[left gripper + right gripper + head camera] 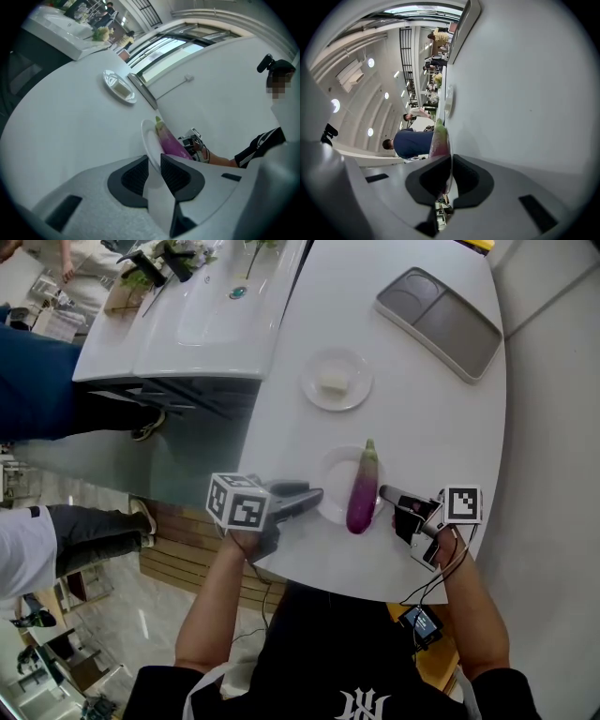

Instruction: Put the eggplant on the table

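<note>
A purple eggplant [361,493] with a green stem lies on a white plate [330,486] at the near end of the white table [394,418]. My left gripper [321,495] is shut on the plate's left rim and my right gripper [382,491] on its right rim. In the left gripper view the rim of the plate [149,140] runs between the pads of the left gripper [154,161], with the eggplant [169,143] behind it. The right gripper view shows the right gripper [450,176] pinching the plate's thin edge beside the eggplant [439,138]. Whether the plate touches the table, I cannot tell.
A small plate [336,379] with a white block sits at mid-table, and a grey two-part tray [439,322] at the far right. The table's curved edge runs close on the left, where people stand on the floor. A second white table [187,315] stands beyond.
</note>
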### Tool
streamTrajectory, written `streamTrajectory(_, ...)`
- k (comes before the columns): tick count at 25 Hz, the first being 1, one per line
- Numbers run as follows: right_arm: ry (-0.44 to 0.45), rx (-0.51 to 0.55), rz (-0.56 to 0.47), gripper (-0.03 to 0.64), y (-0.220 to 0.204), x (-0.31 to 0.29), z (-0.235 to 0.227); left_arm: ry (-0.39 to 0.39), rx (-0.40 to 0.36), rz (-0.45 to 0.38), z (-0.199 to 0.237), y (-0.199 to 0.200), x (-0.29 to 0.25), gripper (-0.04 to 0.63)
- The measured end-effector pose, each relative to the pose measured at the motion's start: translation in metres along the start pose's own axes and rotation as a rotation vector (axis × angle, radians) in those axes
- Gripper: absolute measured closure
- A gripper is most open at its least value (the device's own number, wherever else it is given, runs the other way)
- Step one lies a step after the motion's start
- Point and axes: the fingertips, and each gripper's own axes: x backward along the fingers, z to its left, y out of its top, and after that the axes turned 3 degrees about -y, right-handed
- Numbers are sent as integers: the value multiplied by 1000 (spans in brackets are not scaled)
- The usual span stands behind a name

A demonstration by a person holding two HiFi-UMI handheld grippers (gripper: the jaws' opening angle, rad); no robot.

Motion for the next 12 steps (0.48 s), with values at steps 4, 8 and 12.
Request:
streamTrajectory(4,-37,15,-1,606,1,1,-7,29,-10,19,4,-3,-4,517)
streamTrajectory(8,-29,0,-5,606,-1,-2,-5,46,0,26,6,-7,-5,517)
streamTrajectory(12,-40,-1,-9,605,-1,-4,-4,67,5,34,8,-7,-5,517)
